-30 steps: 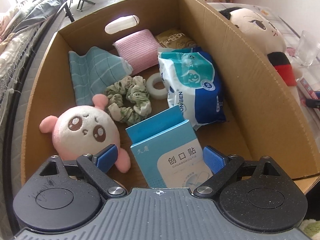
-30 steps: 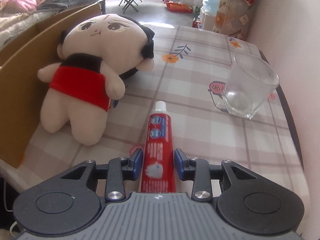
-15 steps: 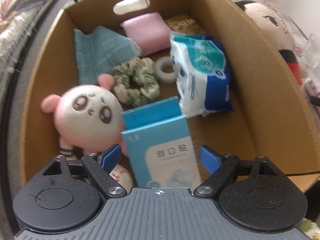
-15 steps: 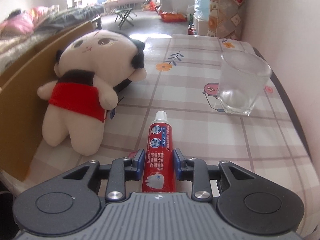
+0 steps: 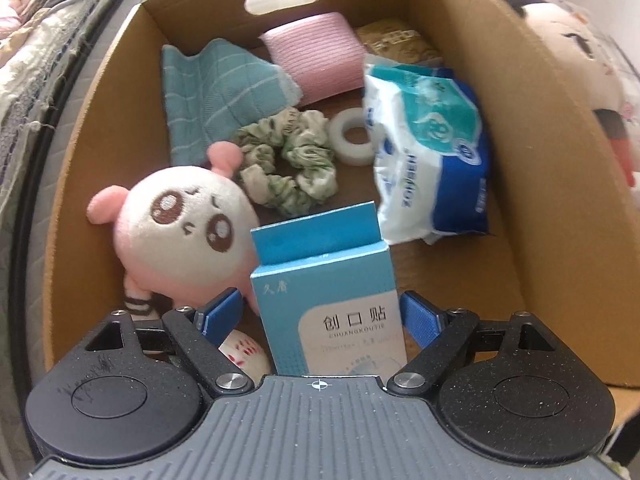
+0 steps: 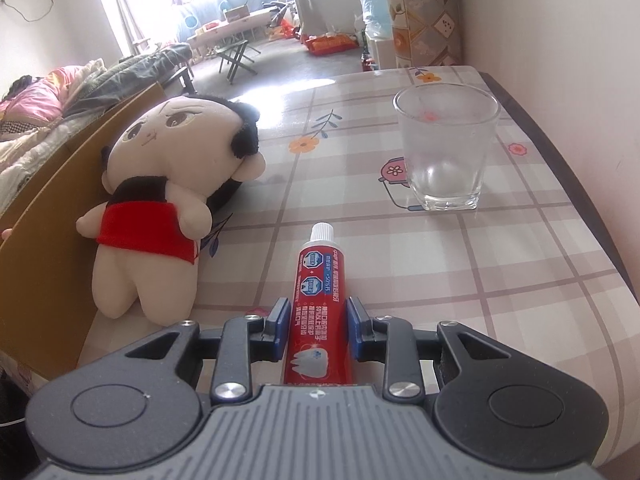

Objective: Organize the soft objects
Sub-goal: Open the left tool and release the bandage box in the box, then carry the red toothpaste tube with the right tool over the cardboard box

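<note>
Cardboard fills the left wrist view: the carton (image 5: 540, 160) is open at the top, with a hand-hole in its far wall.

1. The left gripper (image 5: 320, 312) points down into the carton. Its jaws stand wide and have just been closing a little, with the blue plaster box (image 5: 328, 280) upright between them.
2. One pad meets the box's right edge. A thin gap shows at the other pad, so a firm clamp cannot be confirmed.
3. The pink plush (image 5: 180, 220) lies just beside and partly behind the plaster box. A small white item with red marks (image 5: 240, 352) sits below it.
4. Farther in lie the green scrunchie (image 5: 288, 160), a tape roll (image 5: 352, 140), a tissue pack (image 5: 432, 152), a teal cloth (image 5: 212, 96), a pink cloth (image 5: 320, 52) and a brown packet (image 5: 392, 40).
5. The carton's right wall stands between these items and the doll (image 5: 568, 52) outside.

Right wrist view:

1. The checked table (image 6: 480, 280) runs along a pale wall, with a bright room beyond.
2. The right gripper (image 6: 316, 316) is nearly closed. Its jaws have just been closing, and both pads press the sides of the red toothpaste tube (image 6: 318, 280), cap pointing away.
3. The doll, in a red garment, leans against the outside of the carton, left of the tube and apart from it.
4. An empty glass (image 6: 446, 152) stands upright farther off to the right.
</note>
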Available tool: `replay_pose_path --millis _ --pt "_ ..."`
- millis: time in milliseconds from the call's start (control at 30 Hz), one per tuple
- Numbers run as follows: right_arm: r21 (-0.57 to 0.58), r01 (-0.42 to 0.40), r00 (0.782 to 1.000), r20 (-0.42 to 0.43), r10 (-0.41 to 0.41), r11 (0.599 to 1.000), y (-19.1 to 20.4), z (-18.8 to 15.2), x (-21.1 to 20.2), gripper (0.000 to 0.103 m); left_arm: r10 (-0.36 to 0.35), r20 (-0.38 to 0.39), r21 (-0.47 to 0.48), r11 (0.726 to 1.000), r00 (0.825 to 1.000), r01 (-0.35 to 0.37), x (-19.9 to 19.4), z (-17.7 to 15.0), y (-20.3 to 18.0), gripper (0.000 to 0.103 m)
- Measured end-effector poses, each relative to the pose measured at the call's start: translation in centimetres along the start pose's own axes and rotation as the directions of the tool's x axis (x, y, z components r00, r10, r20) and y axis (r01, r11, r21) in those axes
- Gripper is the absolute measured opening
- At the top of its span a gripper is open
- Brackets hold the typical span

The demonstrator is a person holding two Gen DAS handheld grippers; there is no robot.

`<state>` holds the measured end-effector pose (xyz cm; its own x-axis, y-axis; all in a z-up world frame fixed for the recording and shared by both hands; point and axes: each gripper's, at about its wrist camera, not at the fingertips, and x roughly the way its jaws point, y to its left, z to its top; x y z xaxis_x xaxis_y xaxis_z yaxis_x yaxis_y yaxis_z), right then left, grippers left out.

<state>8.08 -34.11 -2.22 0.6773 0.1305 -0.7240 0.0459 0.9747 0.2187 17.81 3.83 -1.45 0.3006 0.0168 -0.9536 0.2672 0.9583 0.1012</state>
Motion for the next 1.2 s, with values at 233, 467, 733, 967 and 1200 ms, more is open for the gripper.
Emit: replay_pose_path --millis 233,467,733,967,1200 --pt "0.007 -0.038 0.999 0.017 0.038 0.999 -0.5 -0.5 -0.1 0.032 -0.056 -0.070 -0.042 0.998 0.996 0.053 1.0 0.5 -0.1 0.087" --pt "0.099 -0.121 0.993 0.030 0.118 0.988 -2.0 -0.6 -0.5 0.032 -0.146 -0.038 -0.056 0.988 0.988 0.144 -0.1 0.3 -0.3 0.091" --pt "0.230 -0.178 0.983 0.081 0.163 0.957 -3.9 -0.8 -1.7 0.032 -0.205 0.076 -0.165 0.963 0.976 0.215 -2.5 -0.5 1.9 0.092" --pt "0.225 -0.207 0.970 0.174 0.169 0.952 -3.2 0.3 -5.0 0.032 -0.197 0.242 -0.238 0.937 0.950 0.255 -5.5 -2.7 3.8 0.092" --pt "0.107 -0.309 0.926 0.259 0.274 0.945 1.9 3.9 -9.0 0.032 -0.126 0.429 -0.290 0.919 0.894 0.269 -8.9 -5.7 4.9 0.092"
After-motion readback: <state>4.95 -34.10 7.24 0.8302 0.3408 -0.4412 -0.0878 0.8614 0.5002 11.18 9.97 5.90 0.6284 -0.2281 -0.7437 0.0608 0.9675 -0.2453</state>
